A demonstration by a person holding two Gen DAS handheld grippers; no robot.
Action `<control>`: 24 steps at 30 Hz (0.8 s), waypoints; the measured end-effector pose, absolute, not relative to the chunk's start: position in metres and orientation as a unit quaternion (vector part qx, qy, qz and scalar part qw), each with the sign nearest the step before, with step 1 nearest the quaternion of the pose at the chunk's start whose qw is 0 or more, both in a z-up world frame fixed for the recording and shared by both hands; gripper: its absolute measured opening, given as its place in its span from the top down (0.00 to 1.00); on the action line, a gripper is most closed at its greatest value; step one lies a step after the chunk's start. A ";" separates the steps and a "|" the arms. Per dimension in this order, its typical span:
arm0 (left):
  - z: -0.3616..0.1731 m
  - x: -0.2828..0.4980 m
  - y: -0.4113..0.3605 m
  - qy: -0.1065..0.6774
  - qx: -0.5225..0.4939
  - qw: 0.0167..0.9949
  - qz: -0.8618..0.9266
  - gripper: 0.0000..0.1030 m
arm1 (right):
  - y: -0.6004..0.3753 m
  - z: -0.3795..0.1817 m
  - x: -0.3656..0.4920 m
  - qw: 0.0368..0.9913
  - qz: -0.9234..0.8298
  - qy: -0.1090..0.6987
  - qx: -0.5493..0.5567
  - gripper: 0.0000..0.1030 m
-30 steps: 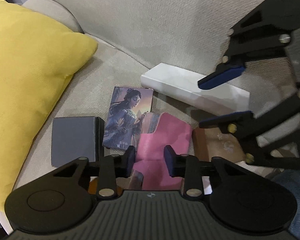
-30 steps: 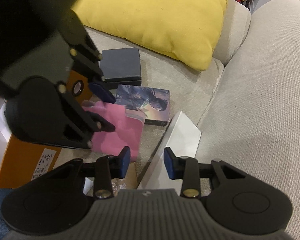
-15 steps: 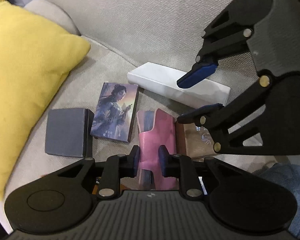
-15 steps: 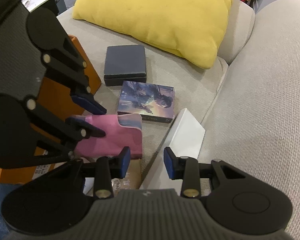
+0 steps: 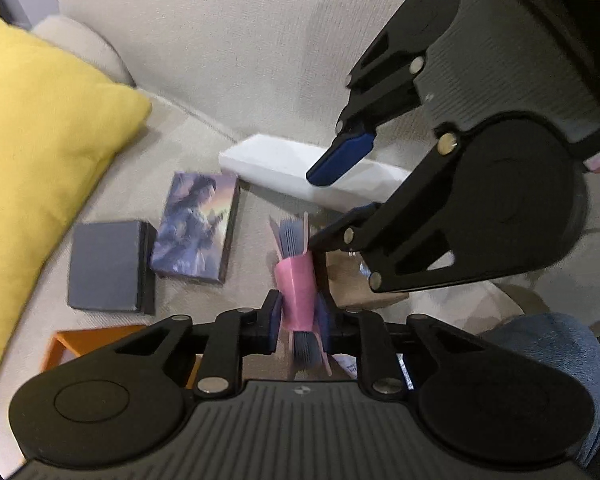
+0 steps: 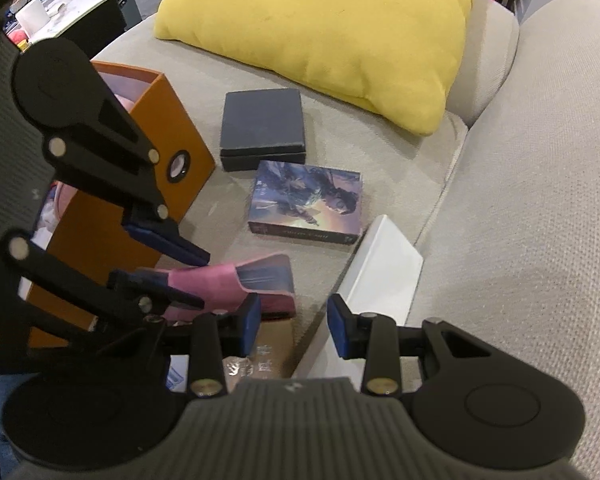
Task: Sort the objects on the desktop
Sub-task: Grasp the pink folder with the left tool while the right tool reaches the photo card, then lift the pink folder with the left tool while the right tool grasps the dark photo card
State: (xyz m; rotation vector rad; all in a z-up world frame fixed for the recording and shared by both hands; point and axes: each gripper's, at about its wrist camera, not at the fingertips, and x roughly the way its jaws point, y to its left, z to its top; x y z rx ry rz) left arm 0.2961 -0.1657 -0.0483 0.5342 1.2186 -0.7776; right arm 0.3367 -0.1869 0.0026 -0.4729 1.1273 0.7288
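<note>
My left gripper is shut on a pink card sleeve with cards inside, held on edge above the sofa seat; the sleeve also shows in the right wrist view. My right gripper is open and empty, just right of and above the sleeve. It shows in the left wrist view over the white box. An illustrated card box and a dark grey box lie flat on the seat. A long white box lies against the backrest.
An orange open-top box stands at the seat's front left. A yellow cushion leans at the sofa's arm end. A brown packet lies under the sleeve. My blue-jeaned knee is at the right.
My left gripper closed on the pink sleeve, lifted it off the seat and turned it on edge. My right gripper stayed open and rose a little.
</note>
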 end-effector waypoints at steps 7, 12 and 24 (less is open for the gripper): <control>-0.054 0.297 -0.163 0.556 0.213 0.731 -0.333 0.79 | -0.186 0.002 0.334 0.753 0.338 0.519 -0.222 0.62; -0.046 0.296 -0.155 0.546 0.206 0.748 -0.315 0.80 | -0.187 0.005 0.334 0.760 0.338 0.509 -0.221 0.62; 0.009 0.322 -0.101 0.503 0.080 0.819 -0.263 0.80 | -0.184 0.012 0.338 0.769 0.356 0.470 -0.248 0.55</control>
